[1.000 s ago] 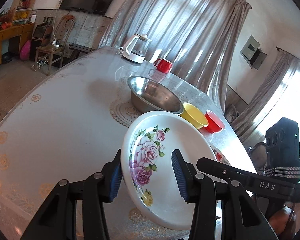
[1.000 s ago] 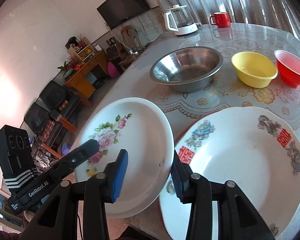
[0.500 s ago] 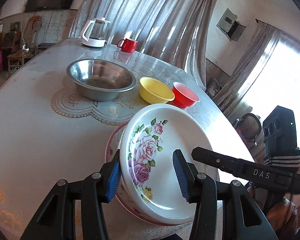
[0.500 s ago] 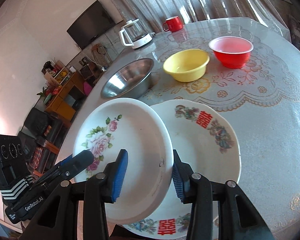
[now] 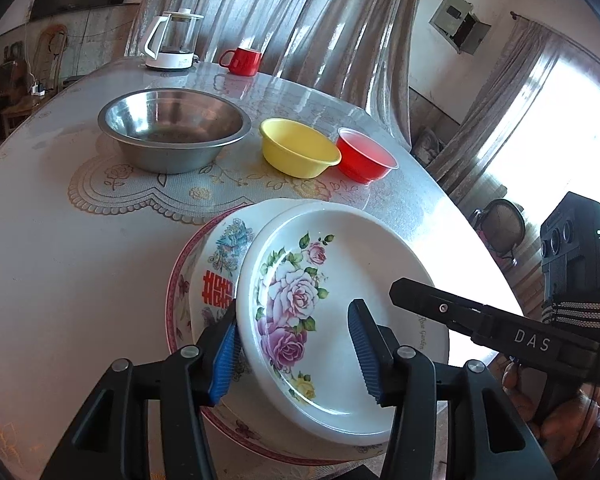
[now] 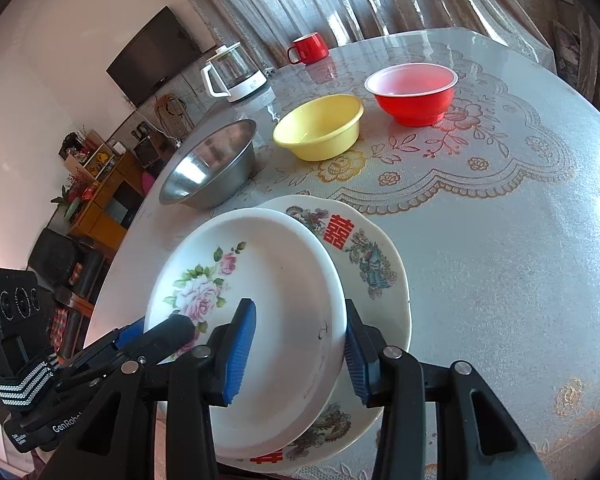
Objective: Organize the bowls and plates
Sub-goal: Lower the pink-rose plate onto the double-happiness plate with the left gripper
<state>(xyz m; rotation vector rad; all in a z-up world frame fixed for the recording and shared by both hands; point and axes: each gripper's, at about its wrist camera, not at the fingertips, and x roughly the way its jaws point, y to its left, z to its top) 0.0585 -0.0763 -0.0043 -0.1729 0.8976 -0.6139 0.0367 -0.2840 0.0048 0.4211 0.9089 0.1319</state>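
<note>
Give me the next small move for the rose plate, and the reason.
Probably lower it flat and open both grippers. The rose plate sits tilted over the red-rimmed plate, with the left gripper and right gripper straddling its opposite rims.

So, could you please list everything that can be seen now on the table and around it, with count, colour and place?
rose plate: 1, white with pink roses, over the larger plate, both grippers at its rim
larger plate: 1, white with red characters, on the table's near edge
steel bowl: 1, silver, far left of the bowl row
yellow bowl: 1, yellow, middle of the row
red bowl: 1, red, right of the yellow bowl
red mug: 1, red, far side of the table
kettle: 1, white and glass, left of the mug
table: 1, grey, flower-patterned cover
television: 1, black, on the wall
left gripper: 1, black, blue pads, straddling the rose plate's rim
right gripper: 1, black, blue pads, straddling the opposite rim
</note>
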